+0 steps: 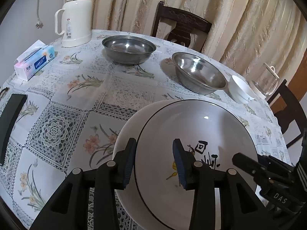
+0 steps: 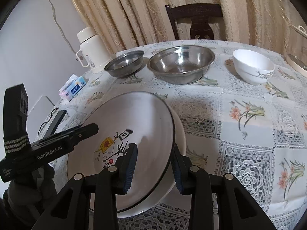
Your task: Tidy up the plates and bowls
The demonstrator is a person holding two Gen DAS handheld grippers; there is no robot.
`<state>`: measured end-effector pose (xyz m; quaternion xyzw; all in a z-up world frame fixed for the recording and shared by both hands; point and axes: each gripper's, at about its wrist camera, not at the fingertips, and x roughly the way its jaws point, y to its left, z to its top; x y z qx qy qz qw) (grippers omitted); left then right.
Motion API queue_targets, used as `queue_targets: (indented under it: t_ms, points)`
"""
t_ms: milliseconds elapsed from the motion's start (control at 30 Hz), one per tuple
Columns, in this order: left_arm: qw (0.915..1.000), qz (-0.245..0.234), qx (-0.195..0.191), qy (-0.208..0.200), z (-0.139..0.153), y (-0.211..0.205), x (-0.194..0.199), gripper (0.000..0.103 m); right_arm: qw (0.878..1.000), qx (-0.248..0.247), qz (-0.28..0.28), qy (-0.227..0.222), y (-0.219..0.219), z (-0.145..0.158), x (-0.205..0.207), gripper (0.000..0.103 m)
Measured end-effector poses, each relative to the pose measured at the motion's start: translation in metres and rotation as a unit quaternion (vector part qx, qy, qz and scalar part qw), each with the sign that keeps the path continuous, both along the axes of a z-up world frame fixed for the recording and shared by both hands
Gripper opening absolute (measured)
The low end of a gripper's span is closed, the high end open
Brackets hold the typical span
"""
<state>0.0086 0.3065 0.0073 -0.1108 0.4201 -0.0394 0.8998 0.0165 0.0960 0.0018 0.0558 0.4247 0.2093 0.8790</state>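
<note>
Two grippers straddle opposite rims of the painted plate [image 1: 191, 134], which sits on a white plate [image 1: 126, 126] on the bench [image 1: 67, 99]. Left gripper [image 1: 154, 164] and right gripper [image 2: 154, 169] jaws stand apart, not clamped.

A round table [image 1: 63, 95] under a floral lace-pattern cloth fills the room's middle. Behind it hang cream, gold-patterned curtains [image 1: 220, 9]. A dark carved wooden chair [image 1: 182, 28] stands between table and curtains. Left of the table, a plain pale wall [image 2: 28, 38] with a dangling cord [image 1: 39, 9].
</note>
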Motion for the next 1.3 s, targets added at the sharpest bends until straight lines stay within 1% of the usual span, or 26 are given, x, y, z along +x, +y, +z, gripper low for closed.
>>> queue_targets:
  t_ms: [133,233,367,533,633,833,967,1033,1100,1300]
  points:
    - [1.0000,0.002,-0.001,-0.002,0.000,0.001,0.000,0.040,1.000,0.009,-0.013,-0.004,-0.007,0.003,0.001,0.037]
    - [1.0000,0.002,-0.004,-0.003,0.001,0.003,0.000,0.041,0.999,0.018,-0.016,-0.023,-0.011,0.010,-0.001,0.037]
    - [1.0000,0.003,-0.006,-0.003,0.001,0.005,0.000,0.042,0.999,0.011,-0.012,-0.044,-0.009,0.017,-0.004,0.037]
    - [1.0000,0.004,-0.004,-0.002,0.001,0.006,0.001,0.044,0.999,0.014,-0.013,-0.028,-0.011,0.007,-0.002,0.038]
    - [1.0000,0.004,-0.004,-0.005,0.001,0.007,0.000,0.044,0.999,0.024,-0.013,-0.016,-0.015,0.002,-0.001,0.038]
    - [0.9998,0.008,0.009,-0.015,0.003,0.005,-0.001,0.044,0.999,0.031,-0.009,-0.012,-0.017,-0.002,-0.003,0.038]
    - [0.9996,0.010,0.014,-0.020,0.005,0.006,-0.002,0.045,0.999,0.034,-0.003,-0.015,-0.016,-0.002,-0.004,0.041]
    - [0.9996,0.009,0.016,-0.021,0.004,0.006,-0.002,0.045,0.999,0.034,0.003,-0.016,-0.013,-0.002,-0.005,0.045]
    - [0.9995,0.008,0.019,-0.022,0.005,0.005,-0.001,0.045,0.999,0.032,0.008,-0.019,-0.010,-0.002,-0.006,0.051]
    - [0.9995,0.007,0.020,-0.022,0.004,0.004,-0.002,0.045,0.999,0.034,0.011,-0.019,-0.008,-0.003,-0.008,0.052]
